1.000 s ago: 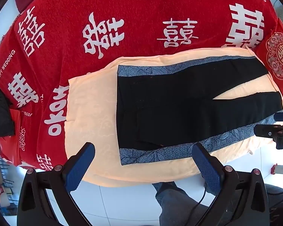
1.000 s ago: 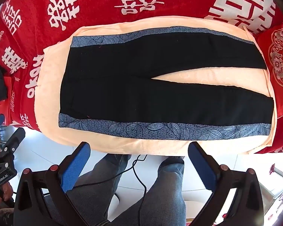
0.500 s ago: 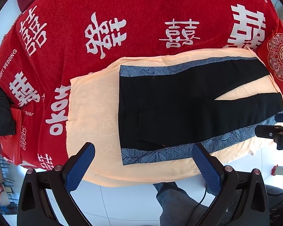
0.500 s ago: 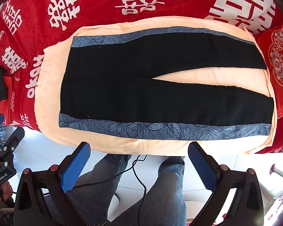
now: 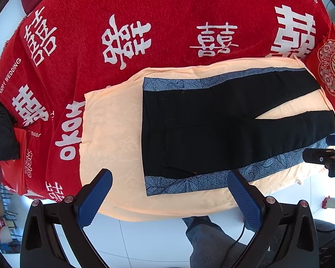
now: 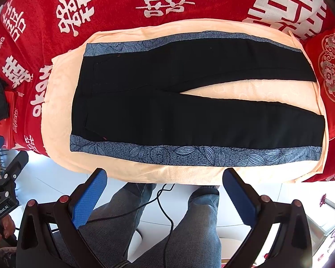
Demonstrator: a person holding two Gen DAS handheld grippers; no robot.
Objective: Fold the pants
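Black pants [image 5: 212, 129] with grey-blue leaf-print side stripes lie flat on a peach cloth [image 5: 114, 134], waistband to the left, legs spread to the right. They also show in the right wrist view [image 6: 189, 111]. My left gripper [image 5: 169, 178] is open and empty, above the table's near edge by the waistband's near corner. My right gripper [image 6: 165, 178] is open and empty, held off the near edge below the near leg's stripe [image 6: 189, 154]. The right gripper's tip shows at the right edge of the left wrist view [image 5: 328, 156].
A red blanket [image 5: 167, 33] with white characters covers the table under the peach cloth [image 6: 234, 87]. A dark bundle [image 5: 1, 138] lies at the far left. The person's jeans-clad legs [image 6: 189, 223] and a black cable [image 6: 165, 210] are below, over white floor.
The left wrist view has crept slightly closer to the pants. The right gripper has barely moved. Both grippers stay open.
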